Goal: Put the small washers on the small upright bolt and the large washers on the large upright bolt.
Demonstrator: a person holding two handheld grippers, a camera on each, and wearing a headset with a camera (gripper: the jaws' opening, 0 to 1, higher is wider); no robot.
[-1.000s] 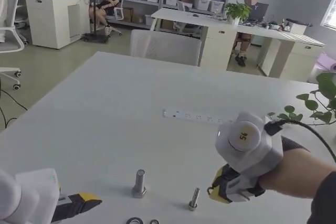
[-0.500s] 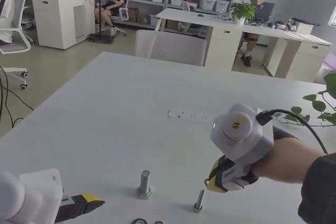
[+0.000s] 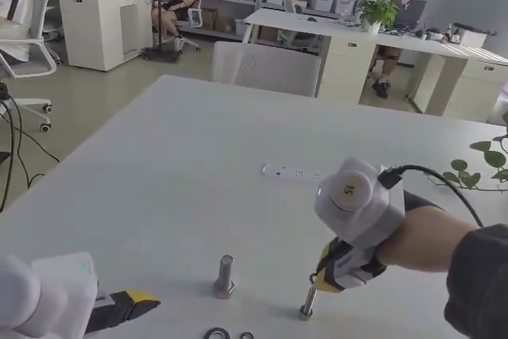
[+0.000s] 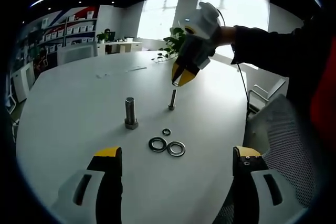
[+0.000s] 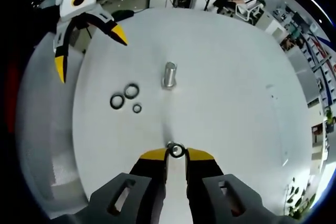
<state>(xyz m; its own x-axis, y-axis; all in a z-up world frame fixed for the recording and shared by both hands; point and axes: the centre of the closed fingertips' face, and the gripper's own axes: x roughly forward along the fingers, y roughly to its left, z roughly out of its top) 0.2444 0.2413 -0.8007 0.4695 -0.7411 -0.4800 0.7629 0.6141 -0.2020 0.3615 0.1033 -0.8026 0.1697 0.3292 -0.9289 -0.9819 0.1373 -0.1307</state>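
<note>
Head view down across table [image 3: 175, 164], left gripper view low, right overhead, all 3 sharing large bolt [image 3: 225, 275].

I count two upright bolts: one large bolt [image 4: 130, 113] and one small bolt [image 4: 172, 99]. I count four washers: two large washers [image 4: 157, 144], one loose small washer [image 4: 166, 131], and one held small washer [image 5: 177, 150] in the right gripper [image 5: 177, 155].

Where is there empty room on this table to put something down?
The wide bare table between the power strip and the big bolt is free. It's crowded near the front: both bolts, three loose washers, and the right gripper holding a washer over the small bolt.
</note>
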